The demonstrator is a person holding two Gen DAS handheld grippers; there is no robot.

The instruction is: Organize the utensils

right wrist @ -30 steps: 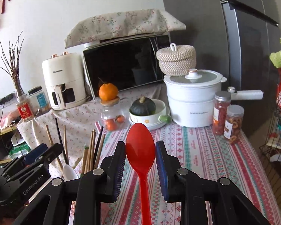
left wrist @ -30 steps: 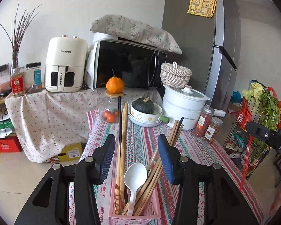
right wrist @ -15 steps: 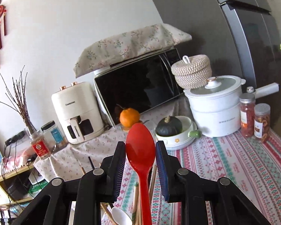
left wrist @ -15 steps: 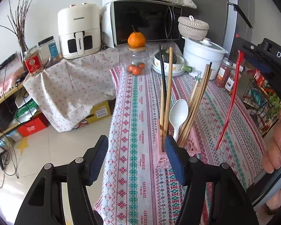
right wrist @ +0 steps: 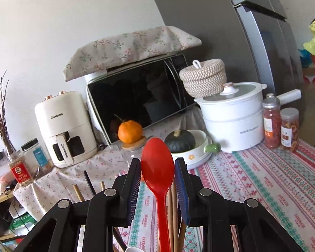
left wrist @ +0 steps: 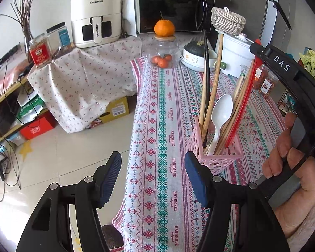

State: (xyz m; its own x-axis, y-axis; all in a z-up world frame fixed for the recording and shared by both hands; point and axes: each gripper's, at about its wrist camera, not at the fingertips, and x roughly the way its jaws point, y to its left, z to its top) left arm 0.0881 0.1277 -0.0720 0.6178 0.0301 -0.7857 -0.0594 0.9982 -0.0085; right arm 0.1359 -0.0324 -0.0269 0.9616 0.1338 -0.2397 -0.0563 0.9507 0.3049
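A pink perforated utensil basket (left wrist: 218, 159) stands on the patterned tablecloth (left wrist: 161, 138). It holds several wooden chopsticks (left wrist: 213, 92), a black chopstick (left wrist: 206, 67) and a white spoon (left wrist: 220, 113). My right gripper (right wrist: 157, 163) is shut on a red spoon (right wrist: 157, 166), bowl up. In the left wrist view the red spoon (left wrist: 241, 109) slants down with its handle tip inside the basket. My left gripper (left wrist: 153, 166) is open and empty, low and in front of the basket near the table's left edge.
At the table's far end stand a glass jar with an orange on its lid (left wrist: 163, 50), a bowl with a dark squash (right wrist: 180, 142), a white pot (right wrist: 233, 117) and two spice jars (right wrist: 289, 126). Behind are a microwave (right wrist: 136, 96) and an air fryer (left wrist: 95, 16). Floor lies left.
My right gripper has lowered the red spoon until its handle entered the basket. My left gripper has drawn back from around the basket and dropped lower, staying open.
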